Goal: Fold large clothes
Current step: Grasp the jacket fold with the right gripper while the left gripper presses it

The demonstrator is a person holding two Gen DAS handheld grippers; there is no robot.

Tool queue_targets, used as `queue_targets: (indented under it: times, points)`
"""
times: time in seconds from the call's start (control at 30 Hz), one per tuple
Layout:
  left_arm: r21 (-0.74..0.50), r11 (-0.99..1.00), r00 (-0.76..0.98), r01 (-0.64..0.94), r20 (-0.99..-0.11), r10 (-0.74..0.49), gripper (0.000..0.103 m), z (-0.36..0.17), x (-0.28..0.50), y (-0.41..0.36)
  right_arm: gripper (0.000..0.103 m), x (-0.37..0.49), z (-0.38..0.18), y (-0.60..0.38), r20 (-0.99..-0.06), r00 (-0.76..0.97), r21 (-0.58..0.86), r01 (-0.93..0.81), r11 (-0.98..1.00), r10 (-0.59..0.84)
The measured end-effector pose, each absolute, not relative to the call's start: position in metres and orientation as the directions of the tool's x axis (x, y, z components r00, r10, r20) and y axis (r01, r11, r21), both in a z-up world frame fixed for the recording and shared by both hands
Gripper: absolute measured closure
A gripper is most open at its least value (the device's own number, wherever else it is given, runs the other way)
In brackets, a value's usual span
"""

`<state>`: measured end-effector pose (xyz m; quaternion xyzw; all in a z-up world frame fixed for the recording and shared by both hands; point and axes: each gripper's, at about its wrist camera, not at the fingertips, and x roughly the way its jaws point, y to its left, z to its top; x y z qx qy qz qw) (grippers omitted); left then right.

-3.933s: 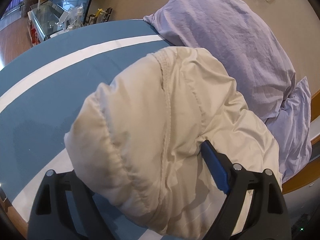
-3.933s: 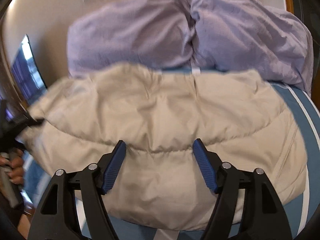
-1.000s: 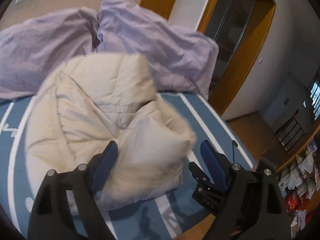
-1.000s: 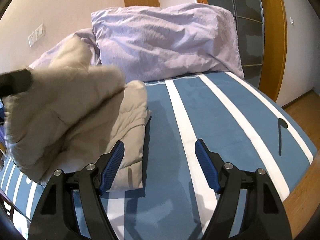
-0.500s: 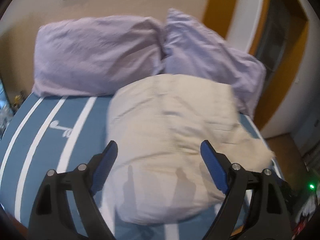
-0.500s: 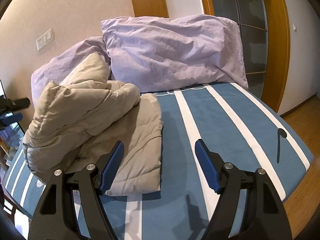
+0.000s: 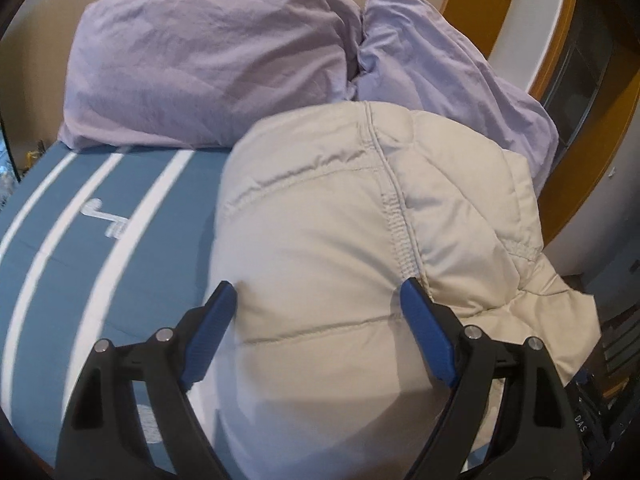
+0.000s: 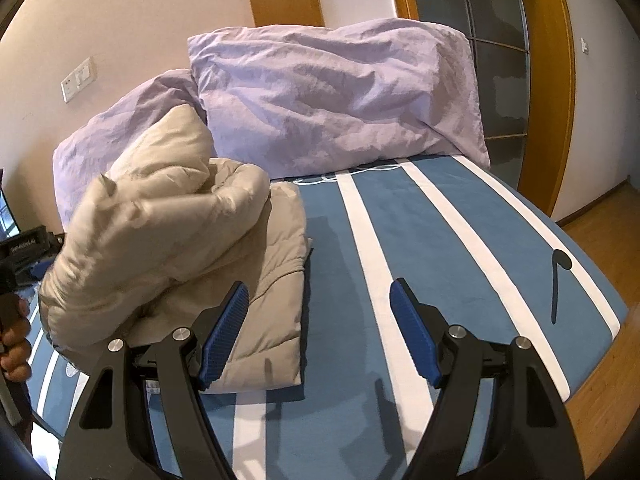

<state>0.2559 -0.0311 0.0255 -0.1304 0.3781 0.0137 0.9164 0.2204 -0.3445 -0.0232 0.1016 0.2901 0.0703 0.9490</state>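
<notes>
On bed [image 8: 460, 240]: folded jacket [image 7: 340, 240]; right view alone shows hand [image 8: 14, 336]; both hand-held grippers [image 7: 316, 308] [image 8: 318, 308] spread, empty.

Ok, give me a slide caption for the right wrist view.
Open right gripper above the striped bed, beige puffer jacket bundled beside two lilac pillows.

Beige quilted puffer jacket [image 8: 172, 248] lies bunched, partly folded, on the striped bed; against lilac pillows.

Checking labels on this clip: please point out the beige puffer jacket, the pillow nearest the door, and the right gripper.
beige puffer jacket [image 7: 320, 240]: left wrist view, quilted top panel.
pillow nearest the door [image 8: 336, 96]: right wrist view, middle of its front face.
right gripper [image 8: 320, 332]: right wrist view, midway between the fingertips.
</notes>
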Motion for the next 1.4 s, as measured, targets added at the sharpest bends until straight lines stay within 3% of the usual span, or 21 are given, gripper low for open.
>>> queue_targets:
  times: [0.47, 0.63, 0.97, 1.4]
  points:
    - [-0.147, 0.987, 0.740, -0.072, -0.671, -0.046, 0.018, 0.011, 0.258, -0.070, 0.032, 0.230, 0.003, -0.354, -0.486, 0.850, 0.259, -0.083, 0.962, 0.204]
    - [-0.112, 0.993, 0.747, -0.034, -0.663, -0.049, 0.018, 0.008, 0.257, -0.087, 0.048, 0.239, 0.022, -0.337, -0.463, 0.843, 0.275, -0.158, 0.948, 0.275]
    - [-0.097, 0.995, 0.757, 0.010, -0.650, -0.071, 0.018, 0.001, 0.256, -0.095, 0.067, 0.267, 0.021, -0.291, -0.483, 0.798, 0.303, -0.233, 0.924, 0.360]
    - [-0.108, 0.993, 0.766, 0.052, -0.633, -0.109, 0.016, 0.003, 0.256, -0.094, 0.068, 0.303, -0.021, -0.289, -0.561, 0.746, 0.344, -0.183, 0.921, 0.358]
